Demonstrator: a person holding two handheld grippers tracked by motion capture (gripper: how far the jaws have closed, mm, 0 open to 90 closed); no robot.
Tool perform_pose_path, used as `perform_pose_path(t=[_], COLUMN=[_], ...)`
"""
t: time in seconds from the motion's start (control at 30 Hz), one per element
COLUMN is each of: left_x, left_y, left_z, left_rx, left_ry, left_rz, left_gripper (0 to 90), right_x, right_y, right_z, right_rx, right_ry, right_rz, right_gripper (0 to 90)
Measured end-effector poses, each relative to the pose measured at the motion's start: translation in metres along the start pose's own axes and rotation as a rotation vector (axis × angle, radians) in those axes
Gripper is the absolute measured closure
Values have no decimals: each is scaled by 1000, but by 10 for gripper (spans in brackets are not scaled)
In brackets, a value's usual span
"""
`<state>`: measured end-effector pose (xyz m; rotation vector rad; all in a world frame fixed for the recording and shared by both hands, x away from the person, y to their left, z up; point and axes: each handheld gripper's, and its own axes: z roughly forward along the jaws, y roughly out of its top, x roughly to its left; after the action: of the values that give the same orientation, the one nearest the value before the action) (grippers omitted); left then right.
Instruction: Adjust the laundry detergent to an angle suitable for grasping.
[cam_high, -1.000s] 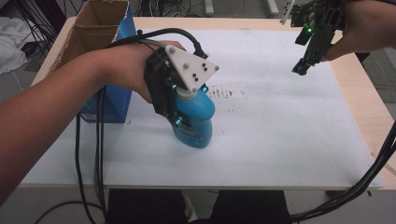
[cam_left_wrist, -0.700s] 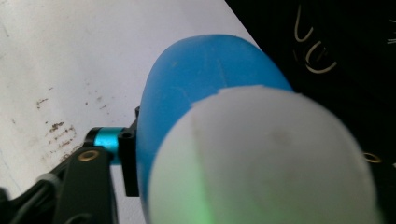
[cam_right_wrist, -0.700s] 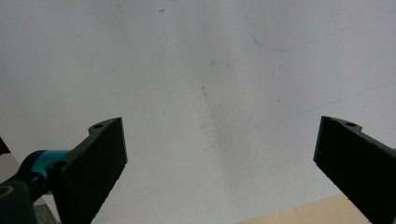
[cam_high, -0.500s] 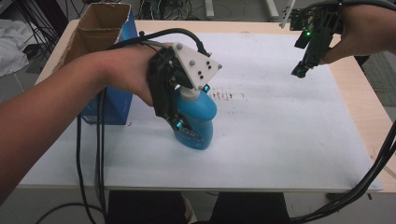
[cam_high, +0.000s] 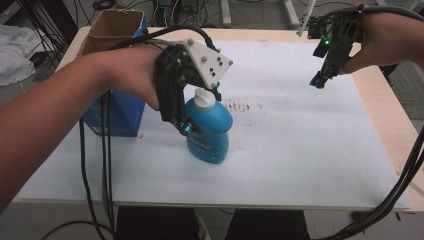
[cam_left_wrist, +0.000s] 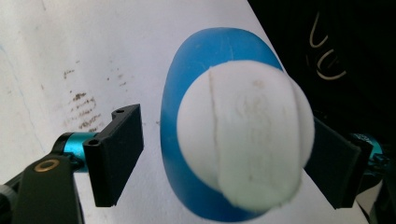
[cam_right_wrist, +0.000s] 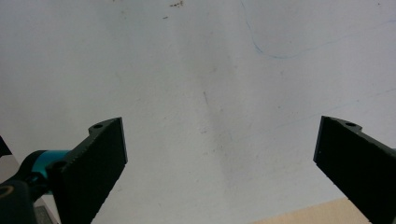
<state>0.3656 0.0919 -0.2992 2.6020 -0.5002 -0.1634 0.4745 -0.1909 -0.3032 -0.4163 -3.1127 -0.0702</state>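
Observation:
A blue bottle with a white cap stands upright on the white sheet. My left gripper points down over it, one jaw on each side of the neck. In the left gripper view the cap sits between the jaws above the blue body. The left gripper has just been opening, and a gap shows between one jaw and the bottle; it is open. My right gripper hangs in the air at the far right, open, with bare sheet beneath.
An open cardboard box with blue sides stands at the back left, just behind my left hand. Brown smudges mark the sheet beside the bottle. The wooden table edge runs along the right. Cables trail from both grippers.
My left gripper has lifted slightly, so the white cap now shows beneath it. The bottle stays where it stood. The right gripper has not moved.

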Motion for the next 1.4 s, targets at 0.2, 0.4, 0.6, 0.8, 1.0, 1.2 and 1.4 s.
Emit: perform_pose_path(t=[0.2,0.4,0.6,0.8,1.0,1.2,1.4], left_x=[-2,-3,0,3,7,12,19], left_y=[0,-2,-10,-15,-13,-13,-13], left_z=[-9,-22,-33,-39,-49,-58,-70], left_rx=[47,135,213,266,303,355,384], left_ry=[3,22,57,56,61,62,56], left_rz=[-29,-101,-169,-213,-250,-297,-364], left_gripper=[167,125,59,28,17,16,17], right_x=[0,0,2,4,4,2,1], right_y=[0,3,4,3,2,2,5], right_z=[0,0,-1,-1,-3,-4,-9], right_rx=[-5,-10,-1,-5,-7,-11,-19], right_ry=[0,6,6,4,4,11,10], right_rz=[-2,-1,-10,-18,-14,-31,-45], right_gripper=[19,19,19,19,19,19,19])
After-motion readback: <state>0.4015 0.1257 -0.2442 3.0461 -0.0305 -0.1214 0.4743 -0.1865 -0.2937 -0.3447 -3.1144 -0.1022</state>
